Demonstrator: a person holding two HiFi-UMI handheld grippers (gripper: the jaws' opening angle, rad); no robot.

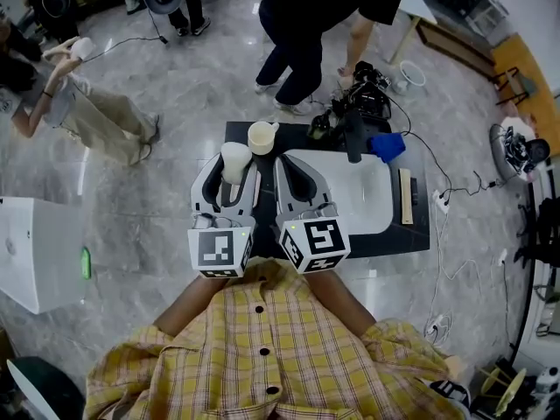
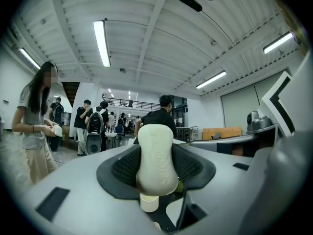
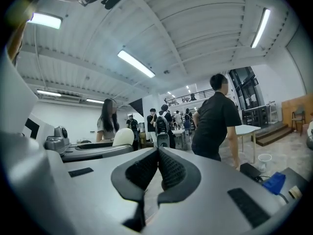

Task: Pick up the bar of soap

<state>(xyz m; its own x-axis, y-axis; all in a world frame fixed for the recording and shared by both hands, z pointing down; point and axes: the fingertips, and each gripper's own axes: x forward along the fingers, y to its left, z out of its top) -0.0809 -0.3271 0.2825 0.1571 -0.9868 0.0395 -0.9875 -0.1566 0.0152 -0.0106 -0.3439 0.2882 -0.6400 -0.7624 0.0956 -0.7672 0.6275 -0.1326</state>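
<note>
Holding the bar of soap (image 2: 156,158) in your left gripper (image 1: 227,175): both pads press against its long faces. It stands upright between them, its top poking out past the jaw tips. The left gripper view shows it well off the table, with open room behind it and only a cream cup (image 2: 149,202) visible beneath. The head view agrees: the soap sits above the near-left part of the dark table (image 1: 411,234), just short of that cup and beside the white basin (image 1: 367,191).

Right gripper (image 3: 158,155): jaws pressed together, nothing between them. It hangs just beside the left one, over the basin's left end.

Step, as I judge it: the pick looks done, since the soap is gripped and raised. The grip appears centred on the bar.

Next move: the task names nothing further, so hold level and steady. Soap is likely slick; more squeeze could squirt it out and less could let it slide. If you set it down, mind the cup directly ahead. Your right gripper has no call to act.
</note>
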